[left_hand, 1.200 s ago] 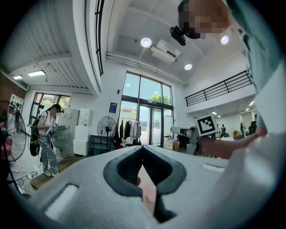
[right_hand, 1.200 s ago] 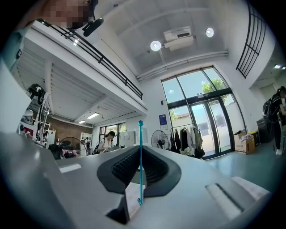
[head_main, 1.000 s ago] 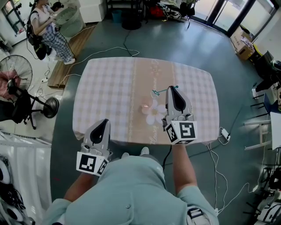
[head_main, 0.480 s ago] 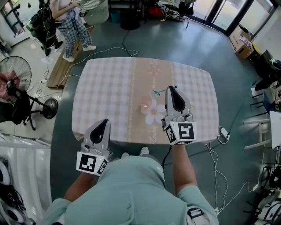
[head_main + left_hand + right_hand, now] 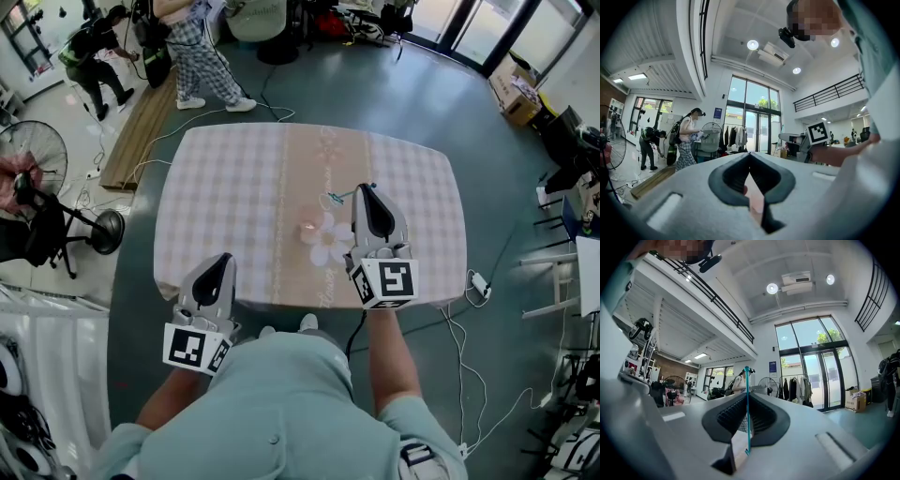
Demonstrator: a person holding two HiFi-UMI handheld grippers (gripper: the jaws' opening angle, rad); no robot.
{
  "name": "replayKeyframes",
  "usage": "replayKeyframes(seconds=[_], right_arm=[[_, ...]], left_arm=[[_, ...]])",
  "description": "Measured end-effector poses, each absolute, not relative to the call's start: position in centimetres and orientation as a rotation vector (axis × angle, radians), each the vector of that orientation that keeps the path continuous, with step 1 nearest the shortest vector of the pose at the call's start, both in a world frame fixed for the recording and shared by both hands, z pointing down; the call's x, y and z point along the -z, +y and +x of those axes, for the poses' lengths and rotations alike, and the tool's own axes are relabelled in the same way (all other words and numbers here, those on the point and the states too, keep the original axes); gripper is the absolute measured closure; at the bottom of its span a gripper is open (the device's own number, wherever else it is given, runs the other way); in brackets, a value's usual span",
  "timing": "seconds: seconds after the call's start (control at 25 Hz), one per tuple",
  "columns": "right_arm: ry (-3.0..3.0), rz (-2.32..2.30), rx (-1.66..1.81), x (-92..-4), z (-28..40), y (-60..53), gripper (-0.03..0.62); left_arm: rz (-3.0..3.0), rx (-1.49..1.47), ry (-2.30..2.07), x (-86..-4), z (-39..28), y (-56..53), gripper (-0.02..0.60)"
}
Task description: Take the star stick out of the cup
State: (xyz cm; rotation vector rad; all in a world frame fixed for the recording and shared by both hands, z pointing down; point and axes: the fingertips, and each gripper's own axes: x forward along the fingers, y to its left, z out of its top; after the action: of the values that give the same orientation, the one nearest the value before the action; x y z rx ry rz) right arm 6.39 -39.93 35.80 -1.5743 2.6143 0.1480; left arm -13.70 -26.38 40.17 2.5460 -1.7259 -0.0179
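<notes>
In the head view my right gripper (image 5: 368,190) hovers over the checked table (image 5: 234,187), shut on a thin teal star stick (image 5: 345,194). The stick runs left from the jaws to its star end, above and clear of the pale flower-shaped cup (image 5: 328,240) on the cloth. In the right gripper view the stick (image 5: 747,418) stands upright, pinched between the dark pads of the right gripper (image 5: 746,401). My left gripper (image 5: 221,260) hangs off the table's near edge. Seen in its own view, the left gripper (image 5: 750,159) has its jaws together with nothing between them.
A small pink spot (image 5: 309,228) lies on the cloth beside the cup. A standing fan (image 5: 33,155) is left of the table. People (image 5: 211,47) move beyond the far edge. Cables (image 5: 469,356) trail on the floor at the right.
Both grippers and the stick stay where they were. Only the people beyond the table have walked to the right.
</notes>
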Motion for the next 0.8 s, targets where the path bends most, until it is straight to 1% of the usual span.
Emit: replayKeyframes(seconds=[0.8], right_arm=[[2.619, -1.567, -0.109, -35.99, 6.68, -39.93, 0.585]], left_arm=[[2.549, 0.018, -1.729, -39.92, -13.44, -26.21, 0.58]])
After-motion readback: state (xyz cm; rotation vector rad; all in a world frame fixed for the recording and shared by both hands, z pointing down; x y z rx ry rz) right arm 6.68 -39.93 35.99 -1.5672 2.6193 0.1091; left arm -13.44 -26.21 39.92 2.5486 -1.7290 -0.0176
